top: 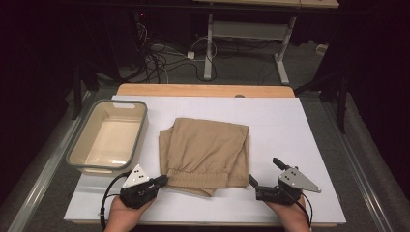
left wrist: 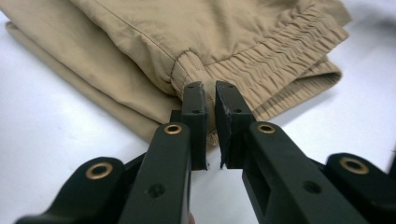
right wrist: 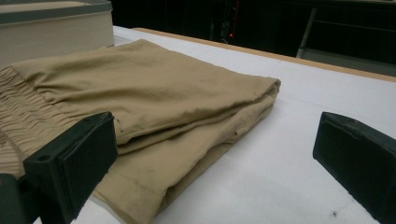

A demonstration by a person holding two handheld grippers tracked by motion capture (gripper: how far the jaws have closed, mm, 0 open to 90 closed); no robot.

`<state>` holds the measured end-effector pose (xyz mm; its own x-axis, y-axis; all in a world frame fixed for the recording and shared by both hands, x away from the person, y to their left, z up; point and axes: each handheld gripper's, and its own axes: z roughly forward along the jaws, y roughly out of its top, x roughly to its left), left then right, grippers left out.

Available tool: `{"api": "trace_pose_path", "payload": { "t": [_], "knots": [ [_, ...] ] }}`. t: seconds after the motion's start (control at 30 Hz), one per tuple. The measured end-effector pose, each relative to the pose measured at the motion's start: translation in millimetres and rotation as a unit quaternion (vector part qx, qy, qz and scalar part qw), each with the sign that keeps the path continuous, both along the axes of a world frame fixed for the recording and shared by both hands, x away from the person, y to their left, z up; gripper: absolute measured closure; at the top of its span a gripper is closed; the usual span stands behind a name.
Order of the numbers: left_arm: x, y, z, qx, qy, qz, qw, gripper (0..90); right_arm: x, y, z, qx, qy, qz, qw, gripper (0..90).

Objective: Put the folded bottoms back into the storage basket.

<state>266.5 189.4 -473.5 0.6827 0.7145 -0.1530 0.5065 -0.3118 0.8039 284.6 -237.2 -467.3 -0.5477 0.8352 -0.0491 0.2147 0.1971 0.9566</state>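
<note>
Trousers (left wrist: pixel 201 51) waistband edge pinched by left hand-held gripper (left wrist: pixel 210 100).

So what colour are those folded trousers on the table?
The folded trousers are plain tan, a sandy khaki, with no pattern. The left gripper view shows it best.

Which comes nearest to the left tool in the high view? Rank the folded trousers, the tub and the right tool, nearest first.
1. Folded trousers: at the left tool, whose jaws are closed on the waistband edge.
2. Tub: just beyond it, on the table's left side.
3. Right tool: across the trousers, near the table's right front.
</note>
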Motion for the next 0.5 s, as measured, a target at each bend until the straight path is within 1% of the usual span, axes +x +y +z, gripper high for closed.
{"api": "trace_pose_path", "payload": {
  "t": [0.07, 0.1, 0.13, 0.17, 0.2, 0.23, 0.27, 0.3, 0.33, 0.37, 0.4, 0.43, 0.47, 0.5],
  "knots": [
    [0.8, -1.2, -3.6, 0.014, 0.007, 0.007, 0.9999, 81.5, 2.1, 1.5, -0.2, -0.001, 0.0, 0.003, 1.0, 0.9],
    [0.8, -1.2, -3.6, 0.014, 0.007, 0.007, 0.9999, 81.1, 2.1, 1.5, -0.2, -0.001, 0.0, 0.003, 1.0, 0.9],
    [2.1, 1.7, -8.0, 0.015, 0.019, 0.019, 0.9995, 80.9, 3.8, 3.8, -1.0, -0.002, 0.002, 0.005, 1.0, 0.9],
    [2.1, 1.7, -8.0, 0.015, 0.019, 0.019, 0.9995, 80.7, 4.4, 4.7, -1.3, -0.002, 0.002, 0.006, 1.0, 0.9],
    [2.6, 5.2, -9.4, 0.018, 0.027, 0.029, 0.9991, 79.1, 4.8, 5.8, -1.2, -0.002, 0.004, 0.008, 1.0, 0.9],
    [3.9, 5.8, -11.3, 0.018, 0.031, 0.033, 0.9988, 76.4, 5.1, 6.3, -1.2, -0.003, 0.002, 0.009, 1.0, 1.0],
    [5.5, 6.3, -13.5, 0.021, 0.037, 0.041, 0.9982, 67.2, 5.2, 7.0, -0.9, -0.003, 0.002, 0.01, 0.9999, 1.1],
    [5.5, 6.3, -13.5, 0.021, 0.037, 0.041, 0.9982, 60.2, 5.2, 7.0, -0.9, -0.003, 0.002, 0.01, 0.9999, 1.1],
    [9.8, 7.2, -17.5, 0.02, 0.055, 0.057, 0.9967, 51.1, 6.1, 8.6, -1.3, -0.005, 0.002, 0.012, 0.9999, 1.2],
    [11.9, 7.4, -17.5, 0.018, 0.06, 0.063, 0.996, 46.8, 6.3, 9.4, -1.6, -0.005, 0.003, 0.011, 0.9999, 1.2],
    [12.8, 7.4, -17.0, 0.017, 0.059, 0.067, 0.9959, 41.0, 6.8, 10.2, -2.1, -0.006, 0.005, 0.012, 0.9999, 1.3],
    [12.8, 7.4, -17.0, 0.017, 0.059, 0.067, 0.9959, 37.2, 6.8, 10.2, -2.1, -0.006, 0.005, 0.012, 0.9999, 1.3],
    [14.0, 7.0, -17.1, 0.015, 0.065, 0.069, 0.9954, 34.2, 7.6, 11.9, -3.1, -0.011, 0.009, 0.015, 0.9998, 1.9],
    [14.0, 7.0, -17.1, 0.015, 0.065, 0.069, 0.9954, 33.9, 7.8, 12.9, -3.5, -0.015, 0.011, 0.015, 0.9997, 2.8]
  ]
}}
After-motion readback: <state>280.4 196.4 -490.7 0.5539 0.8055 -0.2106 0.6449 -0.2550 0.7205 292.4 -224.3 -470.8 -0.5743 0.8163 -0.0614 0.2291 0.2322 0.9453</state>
